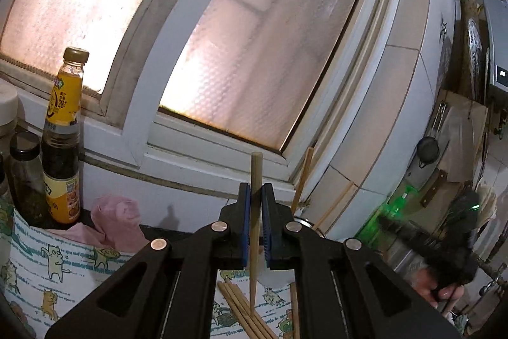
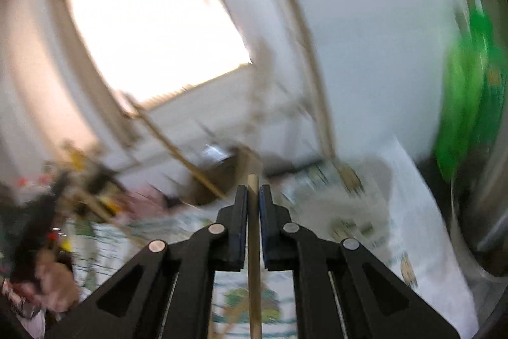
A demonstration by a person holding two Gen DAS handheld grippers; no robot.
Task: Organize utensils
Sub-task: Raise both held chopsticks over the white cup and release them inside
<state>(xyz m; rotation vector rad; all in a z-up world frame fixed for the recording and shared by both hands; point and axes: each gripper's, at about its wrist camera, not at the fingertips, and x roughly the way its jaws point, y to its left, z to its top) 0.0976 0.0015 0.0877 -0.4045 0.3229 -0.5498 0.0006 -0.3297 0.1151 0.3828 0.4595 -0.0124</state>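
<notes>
My left gripper (image 1: 256, 193) is shut on a wooden chopstick (image 1: 255, 231) that stands upright between the blue pads, its thick end up. Several more chopsticks (image 1: 244, 316) lie on the cat-print cloth (image 1: 63, 269) below it. Two chopsticks (image 1: 303, 177) lean up out of a metal holder (image 1: 304, 223) by the wall. My right gripper (image 2: 253, 193) is shut on another chopstick (image 2: 254, 259) held lengthwise between its pads. The right wrist view is blurred by motion; chopsticks (image 2: 320, 104) stand in front of it.
Sauce bottles (image 1: 62, 142) and a pink cloth (image 1: 116, 221) stand at the left under the window (image 1: 254, 53). A green bottle (image 1: 397, 205) and hanging kitchen tools (image 1: 473, 53) are at the right. The other hand's gripper (image 1: 444, 250) shows at the right.
</notes>
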